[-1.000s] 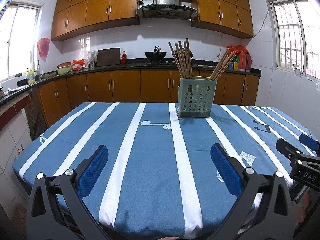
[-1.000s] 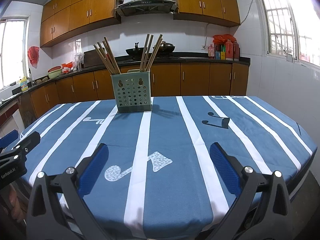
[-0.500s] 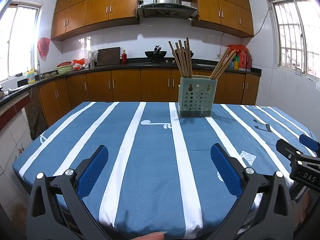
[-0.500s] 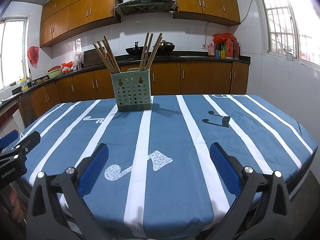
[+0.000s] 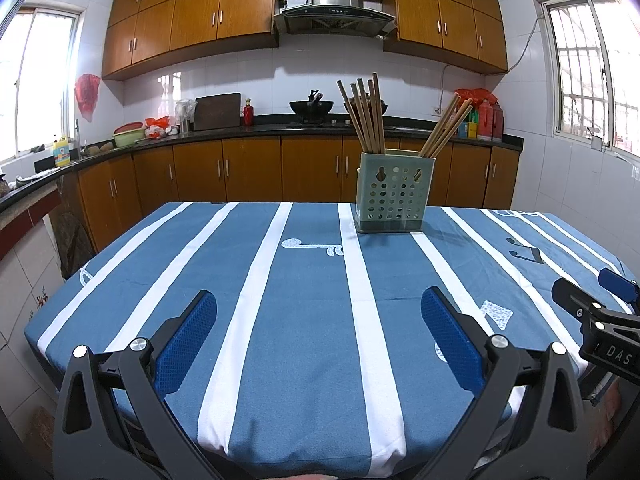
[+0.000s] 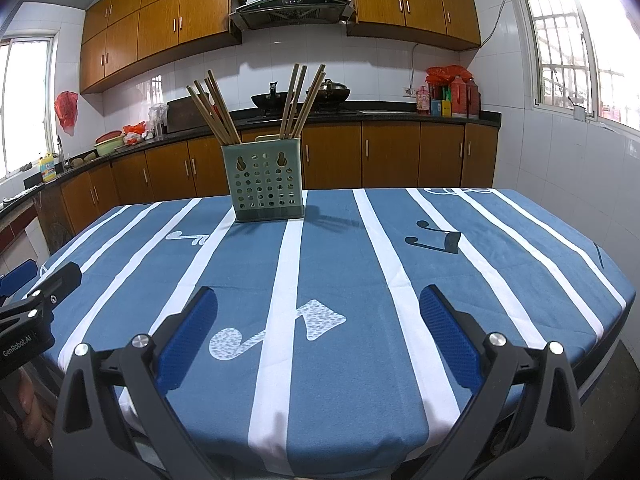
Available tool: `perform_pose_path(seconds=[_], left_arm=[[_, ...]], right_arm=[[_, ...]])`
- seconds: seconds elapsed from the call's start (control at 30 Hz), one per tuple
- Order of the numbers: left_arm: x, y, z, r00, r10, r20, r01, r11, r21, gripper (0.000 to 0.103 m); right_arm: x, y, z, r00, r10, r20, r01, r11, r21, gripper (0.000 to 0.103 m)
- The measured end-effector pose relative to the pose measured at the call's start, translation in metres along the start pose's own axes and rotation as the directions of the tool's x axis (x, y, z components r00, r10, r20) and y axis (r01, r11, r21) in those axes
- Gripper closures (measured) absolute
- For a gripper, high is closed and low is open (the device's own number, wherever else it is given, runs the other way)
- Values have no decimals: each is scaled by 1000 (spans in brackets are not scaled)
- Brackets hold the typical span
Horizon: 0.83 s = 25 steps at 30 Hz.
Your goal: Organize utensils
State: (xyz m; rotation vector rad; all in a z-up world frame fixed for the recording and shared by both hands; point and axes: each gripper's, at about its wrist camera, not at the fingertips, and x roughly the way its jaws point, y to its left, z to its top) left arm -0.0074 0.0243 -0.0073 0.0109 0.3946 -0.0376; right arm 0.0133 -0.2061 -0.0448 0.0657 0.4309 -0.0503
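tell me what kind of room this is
A home kitchen, most likely: a range hood over a wok on the counter, wooden cabinets around the walls, and a chopstick holder on the cloth-covered table.

Bright daylight from blown-out side windows [image 6: 576, 36], soft shadows, sharp focus, fisheye-bent edges

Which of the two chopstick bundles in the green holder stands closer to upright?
In the left wrist view, the left-hand bundle in the green holder stands closer to upright; the right-hand bundle leans clearly outward to the right.
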Motion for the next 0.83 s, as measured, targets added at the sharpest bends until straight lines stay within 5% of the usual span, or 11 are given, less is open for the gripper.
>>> perform_pose_path(seconds=[0.83], left_arm=[[2, 5, -6, 1000, -2, -8, 2, 1000, -6, 2]], right_arm=[[0, -1, 2, 1000, 1, -1, -1, 1000, 0, 4]])
